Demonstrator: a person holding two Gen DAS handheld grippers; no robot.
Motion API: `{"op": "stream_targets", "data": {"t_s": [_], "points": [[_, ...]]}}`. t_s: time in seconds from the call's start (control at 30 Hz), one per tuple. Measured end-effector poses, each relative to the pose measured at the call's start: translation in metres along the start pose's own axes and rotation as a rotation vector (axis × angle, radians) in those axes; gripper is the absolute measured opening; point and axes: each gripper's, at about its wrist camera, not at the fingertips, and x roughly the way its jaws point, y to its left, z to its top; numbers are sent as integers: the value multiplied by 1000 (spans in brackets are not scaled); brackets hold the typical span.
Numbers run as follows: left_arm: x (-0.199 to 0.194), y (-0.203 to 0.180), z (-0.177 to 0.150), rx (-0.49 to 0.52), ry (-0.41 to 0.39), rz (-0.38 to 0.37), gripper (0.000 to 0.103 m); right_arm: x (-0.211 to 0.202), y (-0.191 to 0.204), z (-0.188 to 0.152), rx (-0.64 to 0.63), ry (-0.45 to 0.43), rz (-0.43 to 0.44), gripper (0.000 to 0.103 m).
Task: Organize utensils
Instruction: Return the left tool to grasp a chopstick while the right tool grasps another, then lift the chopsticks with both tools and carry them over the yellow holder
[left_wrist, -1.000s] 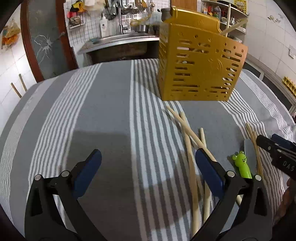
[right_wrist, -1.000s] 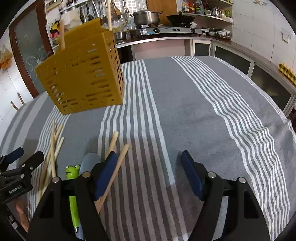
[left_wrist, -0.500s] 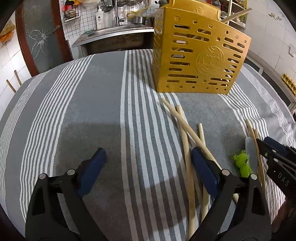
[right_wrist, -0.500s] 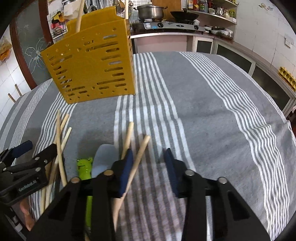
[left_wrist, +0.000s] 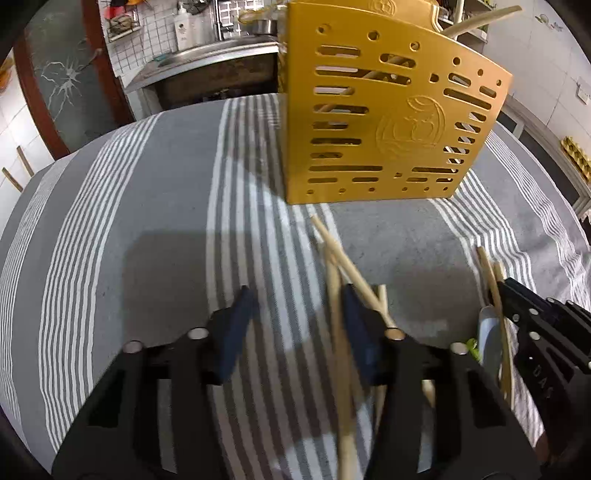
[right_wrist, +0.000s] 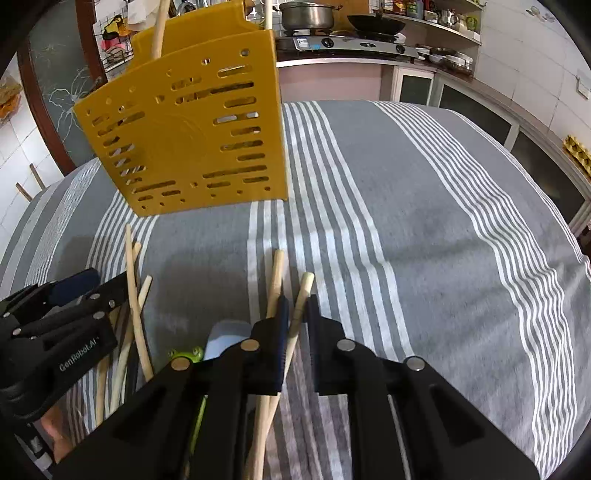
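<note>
Your right hand-held gripper (right_wrist: 295, 314) is clenched on a chopstick (right_wrist: 301, 299) whose long axis points away toward the yellow holder (right_wrist: 184, 136) standing beyond on the worktop (right_wrist: 424, 221), while the left hand-held gripper (left_wrist: 295, 314) is closing around another chopstick (left_wrist: 338, 325).

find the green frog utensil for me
In the right wrist view the frog-headed utensil lies low on the striped cloth, beside a pale spoon, just left of the right tongs.

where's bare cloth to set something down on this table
Free: the striped cloth right of the yellow holder and right gripper, and the cloth left of the left gripper. Crowded: between the grippers, with chopsticks and a frog-handled utensil.
</note>
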Motion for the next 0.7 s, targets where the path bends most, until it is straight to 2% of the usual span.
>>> {"op": "stream_targets", "data": {"t_s": [0.13, 0.2, 0.27, 0.53, 0.7], "points": [[3, 3, 8, -18, 23, -22, 27, 0, -4, 4, 0, -9, 27, 10], [4, 6, 10, -34, 24, -22, 13, 0, -6, 4, -3, -14, 34, 10], [3, 9, 9, -56, 21, -32, 6, -2, -7, 3, -12, -28, 43, 10], [-13, 21, -9, -124, -34, -69, 4, -17, -13, -2, -4, -92, 66, 10], [-51, 17, -24, -130, -131, -72, 5, -43, -14, -2, -17, -173, 76, 10]]}}
